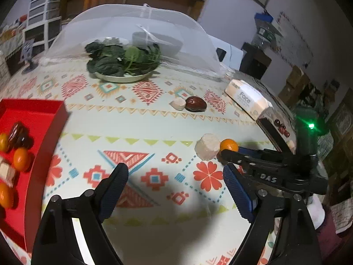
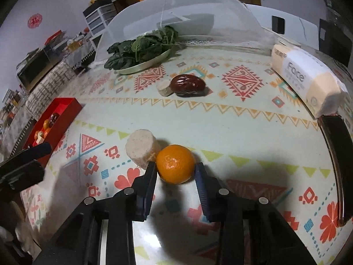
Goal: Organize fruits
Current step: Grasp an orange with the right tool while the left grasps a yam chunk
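Right wrist view: right gripper [image 2: 175,168] closed on orange [image 2: 175,167], one pad at each side of the fruit, jaws narrow, fruit low over patterned tablecloth [image 2: 231,128]. Pale cylinder [image 2: 141,150] just beside the orange on its left, touching or nearly touching the gripper's left finger; cannot tell which. Farther back, dark red date [image 2: 188,84] against a small pale round piece [image 2: 164,89]. Beyond those, plate of greens [image 2: 141,64] at the edge of a mesh food cover [image 2: 198,11]. Tissue pack marked "Face" [image 2: 306,77] at the table's right side. Red tray [image 2: 60,119] at far left, holding small oranges and dates. Left wrist view: left gripper [image 1: 175,185] wide, nothing between the fingers, hanging over bare cloth between tray [image 1: 47,132] and cylinder [image 1: 207,146]. Same orange [image 1: 229,145] seen at right, pinched by the other tool. Tray close at left, with oranges, dates and a pale block inside.
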{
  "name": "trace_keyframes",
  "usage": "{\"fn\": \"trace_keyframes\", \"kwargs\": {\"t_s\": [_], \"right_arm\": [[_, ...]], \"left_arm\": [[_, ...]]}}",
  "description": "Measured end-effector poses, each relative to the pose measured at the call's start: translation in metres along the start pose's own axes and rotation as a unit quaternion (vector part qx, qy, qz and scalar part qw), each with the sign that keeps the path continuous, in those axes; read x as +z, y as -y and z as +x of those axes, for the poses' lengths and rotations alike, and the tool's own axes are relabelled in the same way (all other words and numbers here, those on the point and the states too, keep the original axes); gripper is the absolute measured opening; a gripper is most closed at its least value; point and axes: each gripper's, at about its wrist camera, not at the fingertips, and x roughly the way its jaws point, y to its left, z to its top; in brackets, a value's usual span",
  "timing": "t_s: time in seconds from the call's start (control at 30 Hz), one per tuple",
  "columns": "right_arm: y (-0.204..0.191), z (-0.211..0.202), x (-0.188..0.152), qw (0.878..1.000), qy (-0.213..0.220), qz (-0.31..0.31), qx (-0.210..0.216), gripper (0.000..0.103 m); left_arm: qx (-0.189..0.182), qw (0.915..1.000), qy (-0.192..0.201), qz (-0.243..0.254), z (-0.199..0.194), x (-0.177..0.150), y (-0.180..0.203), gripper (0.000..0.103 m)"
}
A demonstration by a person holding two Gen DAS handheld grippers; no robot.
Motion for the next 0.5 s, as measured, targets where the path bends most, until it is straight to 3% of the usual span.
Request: {"fn": "trace_keyframes", "kwargs": {"t_s": [0.23, 0.5], "right_arm": [[0.031, -0.024, -0.008, 0.999, 0.018, 0.037, -0.003, 0.038], [0.039, -0.043, -0.015, 0.999, 0.026, 0.046, 0.0, 0.038]], "left_arm": [[-0.013, 0.9977, -0.021, 0.063, 0.047, 0.009, 0.035, 0.087], [-0.02, 0.995, -0.045, 0.087, 0.091, 0.019, 0.058, 0.087]]}}
